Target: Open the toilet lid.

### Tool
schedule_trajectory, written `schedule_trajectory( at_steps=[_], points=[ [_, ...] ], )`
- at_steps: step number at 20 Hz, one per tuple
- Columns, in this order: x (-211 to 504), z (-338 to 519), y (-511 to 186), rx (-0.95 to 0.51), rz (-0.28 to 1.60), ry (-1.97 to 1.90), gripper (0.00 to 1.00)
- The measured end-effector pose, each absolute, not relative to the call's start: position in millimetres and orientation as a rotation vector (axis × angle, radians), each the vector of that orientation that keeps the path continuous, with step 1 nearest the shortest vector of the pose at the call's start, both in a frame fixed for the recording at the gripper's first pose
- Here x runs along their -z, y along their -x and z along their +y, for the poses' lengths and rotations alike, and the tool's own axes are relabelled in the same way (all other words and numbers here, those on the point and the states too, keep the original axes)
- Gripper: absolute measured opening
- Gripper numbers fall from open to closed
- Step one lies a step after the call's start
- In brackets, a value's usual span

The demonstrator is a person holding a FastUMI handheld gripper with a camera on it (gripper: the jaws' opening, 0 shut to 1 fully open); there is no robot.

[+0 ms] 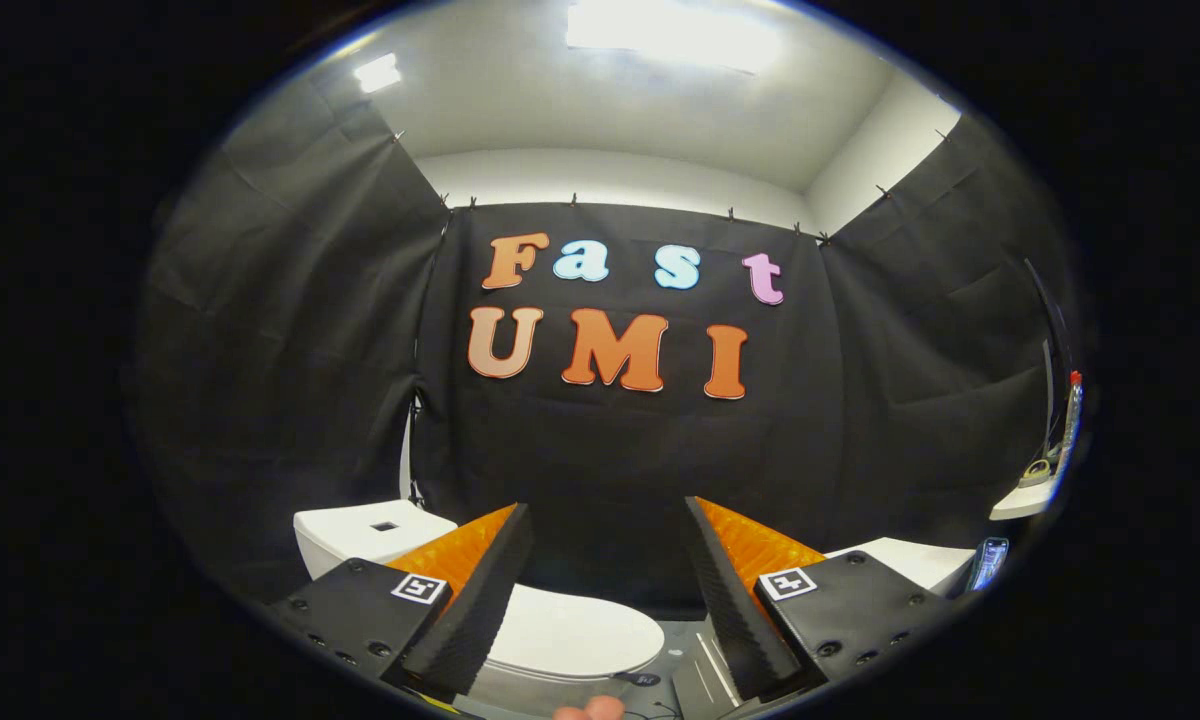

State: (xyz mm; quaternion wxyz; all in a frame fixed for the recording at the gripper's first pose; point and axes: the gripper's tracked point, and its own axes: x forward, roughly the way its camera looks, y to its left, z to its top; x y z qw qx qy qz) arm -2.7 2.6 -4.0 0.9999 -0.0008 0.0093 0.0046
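The floor (690, 650) is a grey surface, seen low between and below the fingers of the tool (608, 580), which stand wide apart with nothing between them. A white toilet (560, 640) stands on the floor, its lid (580, 632) down and its tank (370, 535) behind the left finger, against the cloth wall. A small dark object (643, 679) lies on the floor just beside the bowl. Pale lines mark the floor near the right finger. A white counter (910, 560) stands beyond the right finger.

open gap between jaws, toilet lid (575, 632) unobstructed
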Motion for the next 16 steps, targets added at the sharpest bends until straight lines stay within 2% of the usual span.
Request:
schedule_trajectory(
  at_steps=[16],
  points=[
    [8.5, 6.9, 2.4, -0.018, 0.037, 0.001, 0.98]
  ],
)
